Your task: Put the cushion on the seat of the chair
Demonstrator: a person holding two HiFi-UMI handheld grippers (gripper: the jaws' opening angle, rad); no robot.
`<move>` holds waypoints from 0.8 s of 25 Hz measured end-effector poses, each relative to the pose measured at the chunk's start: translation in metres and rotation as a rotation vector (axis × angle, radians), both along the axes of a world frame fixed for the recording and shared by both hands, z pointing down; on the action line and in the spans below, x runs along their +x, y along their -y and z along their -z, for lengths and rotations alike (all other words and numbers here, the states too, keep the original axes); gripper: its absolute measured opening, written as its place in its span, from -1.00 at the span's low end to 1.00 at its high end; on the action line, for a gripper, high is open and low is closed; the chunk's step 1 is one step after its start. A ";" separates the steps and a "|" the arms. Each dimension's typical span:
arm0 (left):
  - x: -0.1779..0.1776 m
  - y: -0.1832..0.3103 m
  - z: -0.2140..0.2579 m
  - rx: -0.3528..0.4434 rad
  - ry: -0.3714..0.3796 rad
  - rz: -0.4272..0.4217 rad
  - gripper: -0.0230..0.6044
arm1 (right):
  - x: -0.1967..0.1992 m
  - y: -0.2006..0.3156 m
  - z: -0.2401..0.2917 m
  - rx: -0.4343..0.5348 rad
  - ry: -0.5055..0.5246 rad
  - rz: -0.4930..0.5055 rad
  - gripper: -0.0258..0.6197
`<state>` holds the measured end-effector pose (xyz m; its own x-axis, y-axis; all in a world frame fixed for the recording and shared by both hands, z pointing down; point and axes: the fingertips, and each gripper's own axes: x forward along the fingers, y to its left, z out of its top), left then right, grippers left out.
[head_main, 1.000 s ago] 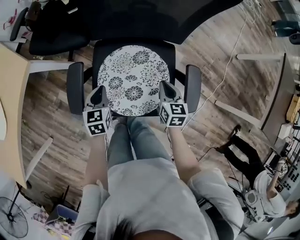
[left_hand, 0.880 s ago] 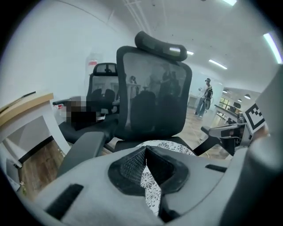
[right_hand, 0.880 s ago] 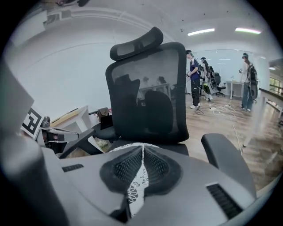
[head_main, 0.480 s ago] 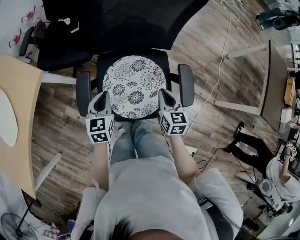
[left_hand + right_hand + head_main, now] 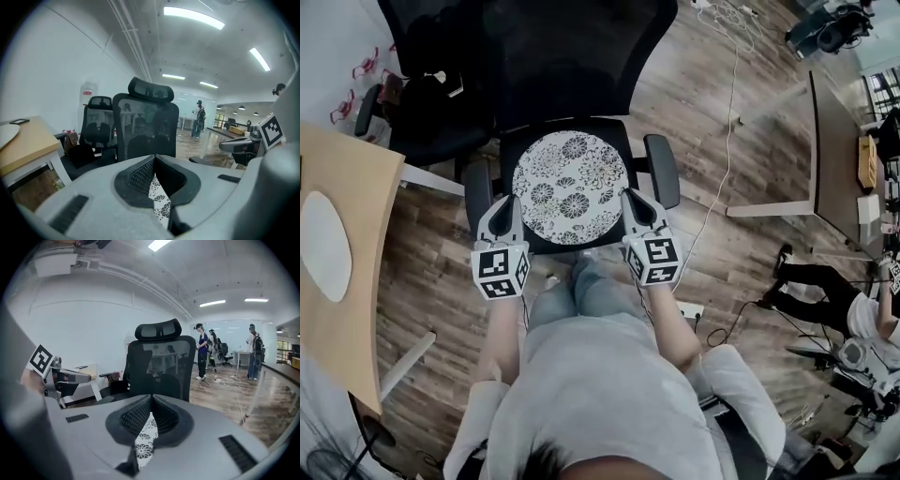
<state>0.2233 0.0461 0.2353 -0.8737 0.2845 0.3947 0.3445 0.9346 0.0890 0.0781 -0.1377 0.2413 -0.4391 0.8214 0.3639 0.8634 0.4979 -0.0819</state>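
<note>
The left claw (image 5: 509,202) and right claw (image 5: 631,197) clamp a round black-and-white floral cushion (image 5: 570,186) by its near rim over the black chair seat (image 5: 510,133); lowered level, it should land centred.

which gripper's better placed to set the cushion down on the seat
Neither alone: the left gripper and right gripper each clamp an opposite edge of the cushion, centred over the chair seat. Probably both should lower it together.

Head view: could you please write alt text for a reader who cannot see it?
From above, a person holds a round floral cushion over the seat of a black office chair, the left gripper and right gripper each shut on one edge.
</note>
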 end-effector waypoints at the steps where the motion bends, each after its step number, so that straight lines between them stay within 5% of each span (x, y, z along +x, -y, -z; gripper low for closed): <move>1: 0.003 0.001 0.004 -0.003 0.008 -0.001 -0.89 | 0.003 0.002 0.006 -0.006 0.012 -0.003 -0.86; 20: 0.039 0.031 0.100 -0.138 0.153 -0.089 -0.89 | 0.048 0.040 0.105 -0.124 0.196 -0.095 -0.86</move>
<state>0.2625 0.0151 0.1349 -0.9443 0.2457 0.2189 0.2526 0.9676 0.0034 0.1256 -0.1772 0.1363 -0.5688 0.8062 0.1630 0.8186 0.5741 0.0168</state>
